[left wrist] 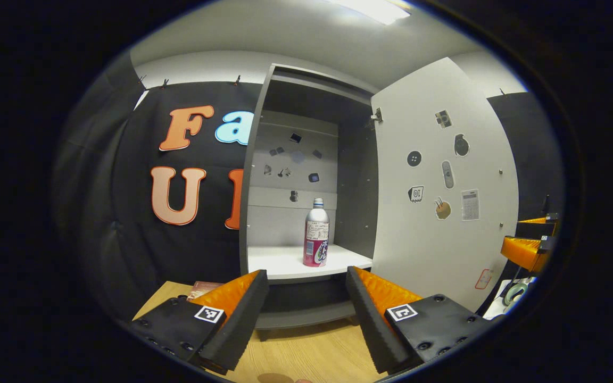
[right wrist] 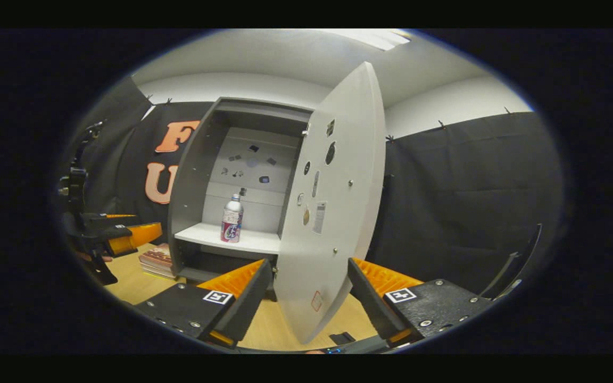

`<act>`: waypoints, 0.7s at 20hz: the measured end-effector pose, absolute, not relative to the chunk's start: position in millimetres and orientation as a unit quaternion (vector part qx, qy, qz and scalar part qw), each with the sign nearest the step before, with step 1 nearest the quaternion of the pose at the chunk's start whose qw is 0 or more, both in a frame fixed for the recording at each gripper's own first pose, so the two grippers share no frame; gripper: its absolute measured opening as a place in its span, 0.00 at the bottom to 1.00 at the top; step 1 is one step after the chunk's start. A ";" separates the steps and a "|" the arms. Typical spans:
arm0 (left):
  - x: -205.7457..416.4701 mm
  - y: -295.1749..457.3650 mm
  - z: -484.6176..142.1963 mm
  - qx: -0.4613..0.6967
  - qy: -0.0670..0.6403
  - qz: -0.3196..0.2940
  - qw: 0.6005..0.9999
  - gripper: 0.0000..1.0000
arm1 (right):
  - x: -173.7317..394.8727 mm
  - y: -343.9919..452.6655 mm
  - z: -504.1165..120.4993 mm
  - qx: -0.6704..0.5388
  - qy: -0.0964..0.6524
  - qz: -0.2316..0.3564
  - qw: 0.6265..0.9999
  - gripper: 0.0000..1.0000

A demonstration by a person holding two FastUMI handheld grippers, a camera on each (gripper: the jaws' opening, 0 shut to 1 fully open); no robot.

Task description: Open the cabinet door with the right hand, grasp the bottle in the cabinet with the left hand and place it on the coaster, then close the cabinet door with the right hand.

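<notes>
So there's one cabinet [left wrist: 264, 175] with its one door [left wrist: 445, 191] swung wide open, hinged on the right side, and exactly one bottle [left wrist: 316, 233] standing upright on the white shelf [left wrist: 285, 261] inside, sitting toward the front middle of it. In the left gripper view the bottle is dead ahead at about 12 o'clock from the left gripper [left wrist: 306, 311], whose jaws are spread wide with nothing between them, well short of the shelf edge. The open door fills the 2 o'clock side of that view and has about seven little stickers on its inner face; the cabinet's back panel has around eight more small stickers scattered above the bottle. At 3 o'clock you can catch the right gripper's orange finger poking in past the door edge. In the right gripper view the right gripper [right wrist: 309, 298] also has its jaws wide apart, with the door's lower edge [right wrist: 312, 298] hanging between the two fingers, though I can't tell if either one is touching it. The bottle [right wrist: 231, 218] is at 11 o'clock there, and the left gripper [right wrist: 125, 236] floats over at 9 o'clock above the table [right wrist: 269, 330]. One small stack of books [right wrist: 155, 260] lies on the table just left of the cabinet base.
</notes>
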State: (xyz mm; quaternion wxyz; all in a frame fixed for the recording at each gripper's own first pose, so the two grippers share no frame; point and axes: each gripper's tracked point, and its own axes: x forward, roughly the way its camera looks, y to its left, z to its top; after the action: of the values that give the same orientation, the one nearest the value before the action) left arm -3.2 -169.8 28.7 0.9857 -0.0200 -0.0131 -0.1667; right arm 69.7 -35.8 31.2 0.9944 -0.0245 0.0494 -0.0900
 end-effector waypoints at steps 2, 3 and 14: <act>-1.1 -170.8 28.1 -0.027 -0.011 -0.166 0.986 0.95 | 69.5 -35.1 32.9 -0.028 0.046 -0.088 0.995 0.91; 2.0 -172.3 28.7 -0.028 -0.009 -0.166 0.986 0.97 | 69.0 -35.7 32.9 -0.027 0.045 -0.088 0.995 0.92; 79.8 -197.8 23.9 -0.040 0.006 -0.212 0.977 0.94 | 91.8 0.0 45.4 0.002 0.017 -0.047 0.999 0.93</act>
State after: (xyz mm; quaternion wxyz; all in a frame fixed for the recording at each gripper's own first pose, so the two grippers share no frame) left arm 79.8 -197.8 23.9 0.9765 -0.0399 0.0056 -0.2115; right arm 91.8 0.0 45.4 0.9987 0.0022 0.0165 -0.0472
